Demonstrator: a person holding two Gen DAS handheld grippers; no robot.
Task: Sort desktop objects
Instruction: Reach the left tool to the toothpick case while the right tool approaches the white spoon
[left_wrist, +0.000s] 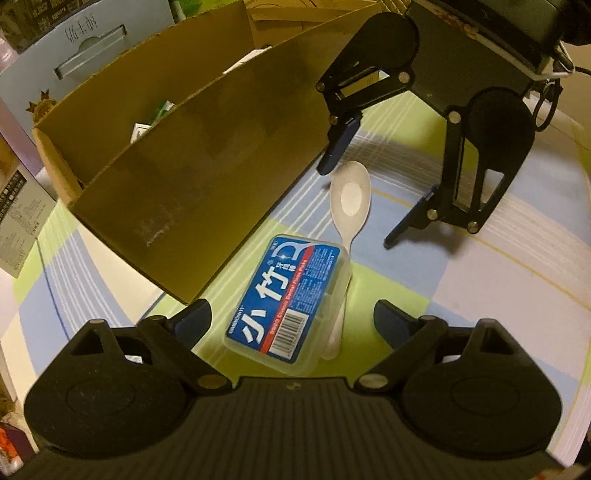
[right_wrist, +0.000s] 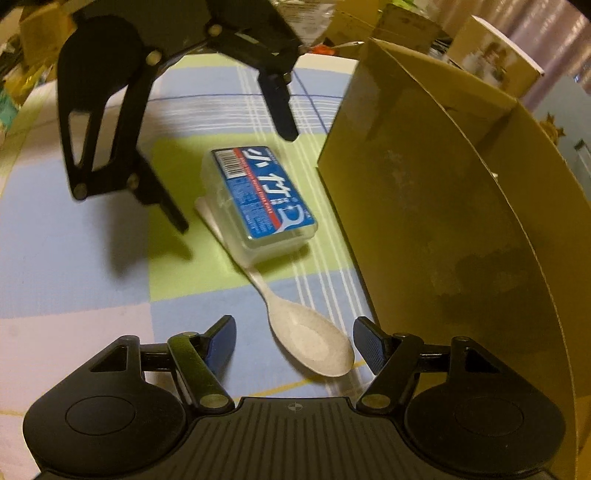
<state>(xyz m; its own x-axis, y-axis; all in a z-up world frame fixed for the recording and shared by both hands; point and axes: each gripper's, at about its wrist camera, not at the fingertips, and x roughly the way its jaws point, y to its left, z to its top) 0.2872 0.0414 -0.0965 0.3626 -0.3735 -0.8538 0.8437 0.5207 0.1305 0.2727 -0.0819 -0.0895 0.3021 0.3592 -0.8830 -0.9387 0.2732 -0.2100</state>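
A clear plastic floss-pick box (left_wrist: 291, 299) (right_wrist: 262, 195) with a blue label lies on the checked tablecloth (left_wrist: 480, 277) (right_wrist: 74, 240). Under it runs the handle of a white spoon (left_wrist: 351, 192) (right_wrist: 314, 343), whose bowl faces up. My left gripper (left_wrist: 291, 317) (right_wrist: 236, 181) is open, one finger on each side of the floss box, not touching it. Facing it, my right gripper (left_wrist: 356, 205) (right_wrist: 295, 336) is open, its fingers on either side of the spoon's bowl. An open cardboard box (left_wrist: 184, 184) (right_wrist: 443, 221) stands right beside both objects.
The cardboard box's tall wall runs close along one side of the spoon and floss box; small items (left_wrist: 147, 122) lie inside it. A pale blue carton (left_wrist: 74, 48) and more boxes (right_wrist: 491, 55) stand behind it. Clutter lines the table's far edge.
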